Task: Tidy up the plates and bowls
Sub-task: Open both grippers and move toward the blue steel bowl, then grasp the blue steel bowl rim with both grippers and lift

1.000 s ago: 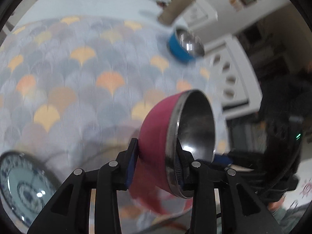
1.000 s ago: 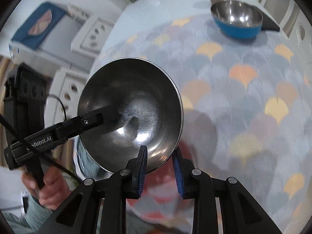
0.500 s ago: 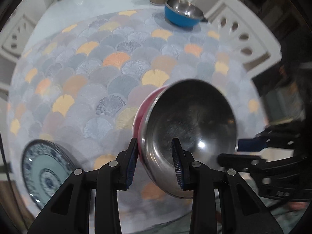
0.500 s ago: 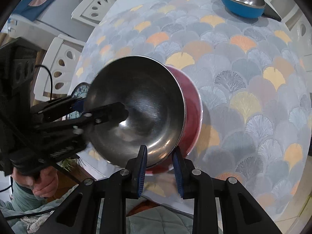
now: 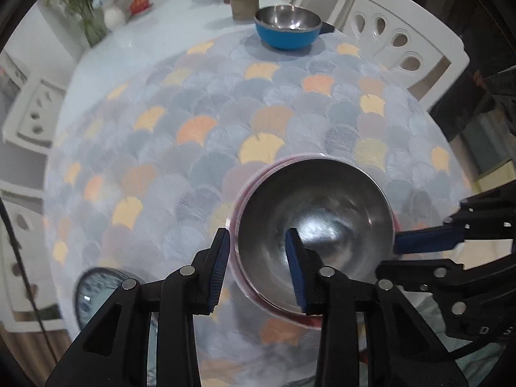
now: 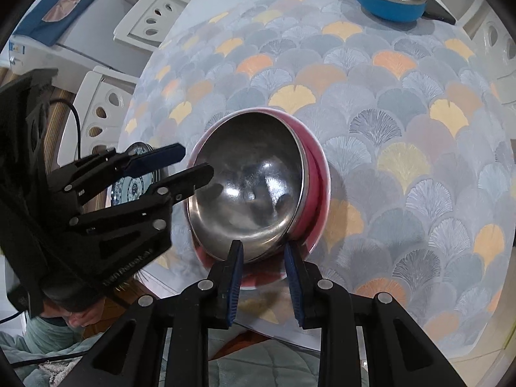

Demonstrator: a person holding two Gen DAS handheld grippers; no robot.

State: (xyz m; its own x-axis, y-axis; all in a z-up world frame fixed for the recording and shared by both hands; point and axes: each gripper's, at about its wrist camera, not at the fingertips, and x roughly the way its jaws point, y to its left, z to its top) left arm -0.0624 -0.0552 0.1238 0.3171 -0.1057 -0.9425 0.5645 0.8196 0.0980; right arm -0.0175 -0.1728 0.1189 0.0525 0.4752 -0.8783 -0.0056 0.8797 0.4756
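Blue-patterned plate (image 5: 96,287) at near-left table edge. Left gripper (image 5: 258,264) straddles pink bowl (image 6: 317,187) rim; jaws have just been opening, pads loosened off the wall. Bowl sits near-centre on the scalloped tablecloth (image 6: 403,122). Right gripper (image 6: 262,269) clenched on its near rim. Blue bowl (image 5: 287,30) far right.

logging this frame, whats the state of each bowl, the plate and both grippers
red bowl: upright on the tablecloth, a little tilted, rim between both grippers' fingers
blue bowl: upright at the far side, empty, untouched
patterned plate: flat near the table edge, untouched
left gripper: astride the red bowl's rim, jaws just opening
right gripper: shut on the red bowl's rim
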